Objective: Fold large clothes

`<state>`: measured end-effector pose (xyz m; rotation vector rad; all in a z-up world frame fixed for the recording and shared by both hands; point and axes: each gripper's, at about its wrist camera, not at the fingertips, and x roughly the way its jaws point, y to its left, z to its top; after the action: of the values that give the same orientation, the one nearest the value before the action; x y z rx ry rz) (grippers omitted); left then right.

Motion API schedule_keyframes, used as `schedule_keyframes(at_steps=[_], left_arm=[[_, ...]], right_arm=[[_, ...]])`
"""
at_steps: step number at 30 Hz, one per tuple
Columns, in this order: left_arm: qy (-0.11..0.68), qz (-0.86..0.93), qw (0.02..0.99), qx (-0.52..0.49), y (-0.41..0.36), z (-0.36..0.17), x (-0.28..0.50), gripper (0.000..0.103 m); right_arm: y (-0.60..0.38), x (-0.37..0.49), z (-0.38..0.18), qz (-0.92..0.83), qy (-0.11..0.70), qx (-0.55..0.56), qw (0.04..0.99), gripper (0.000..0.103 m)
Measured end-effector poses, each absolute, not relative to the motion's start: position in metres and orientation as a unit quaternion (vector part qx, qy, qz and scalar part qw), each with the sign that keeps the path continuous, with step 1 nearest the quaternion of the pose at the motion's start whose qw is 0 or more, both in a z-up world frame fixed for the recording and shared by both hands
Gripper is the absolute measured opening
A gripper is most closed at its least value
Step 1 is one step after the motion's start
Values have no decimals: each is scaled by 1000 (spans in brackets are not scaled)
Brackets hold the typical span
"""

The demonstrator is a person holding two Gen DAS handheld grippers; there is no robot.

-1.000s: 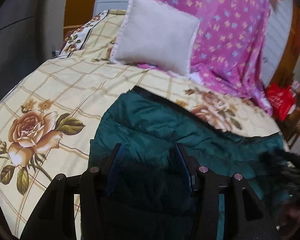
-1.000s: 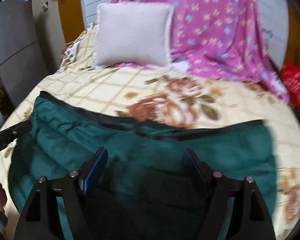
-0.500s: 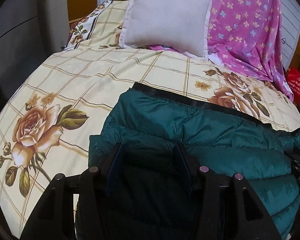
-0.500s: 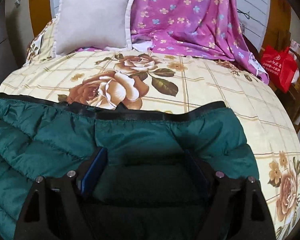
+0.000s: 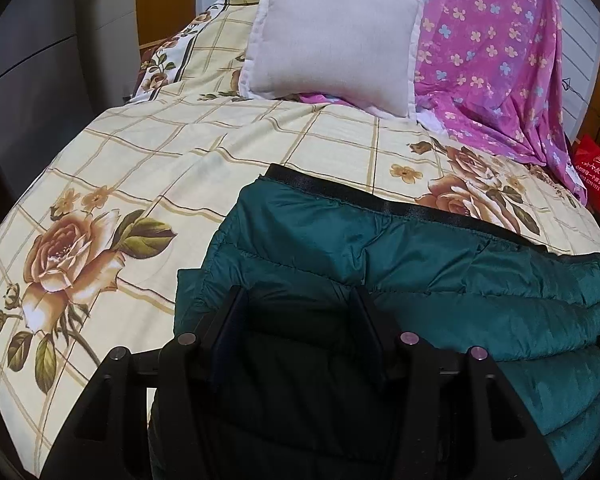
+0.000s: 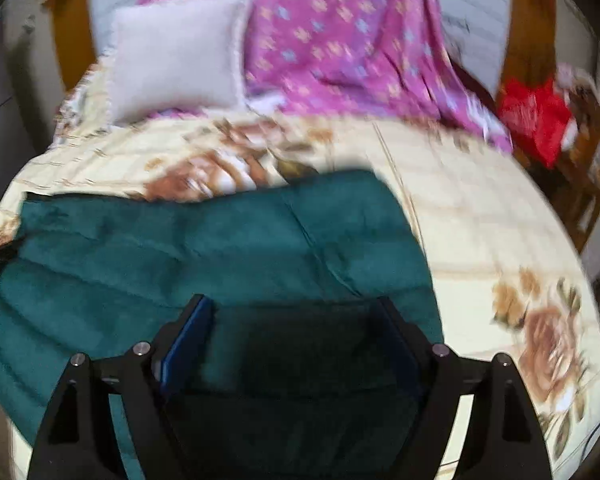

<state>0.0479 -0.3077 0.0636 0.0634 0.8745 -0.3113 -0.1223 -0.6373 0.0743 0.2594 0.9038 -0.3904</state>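
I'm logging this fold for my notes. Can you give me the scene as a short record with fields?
garment: green puffer jacket, lying across the bed, black edge toward the pillow
surface: floral bedsheet
head of bed: white pillow against pink cloth
left tongs: apart over the jacket's left end; grip unclear
right tongs: wide, just been opening; jacket between them, not pinched
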Motion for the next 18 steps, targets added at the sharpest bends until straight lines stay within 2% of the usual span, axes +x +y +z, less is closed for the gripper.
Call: schedule_keyframes(at_steps=[5, 13, 18], left_arm=[[416, -147, 897, 33, -308, 64, 49, 37], [414, -161, 896, 7, -293, 70, 41, 37], [408, -159, 899, 21, -292, 75, 29, 37]], right_arm=[[-633, -117, 69, -191, 440, 105, 871, 88], [-608, -159, 114, -159, 398, 117, 896, 88], [-607, -168, 92, -177, 426, 126, 878, 93]])
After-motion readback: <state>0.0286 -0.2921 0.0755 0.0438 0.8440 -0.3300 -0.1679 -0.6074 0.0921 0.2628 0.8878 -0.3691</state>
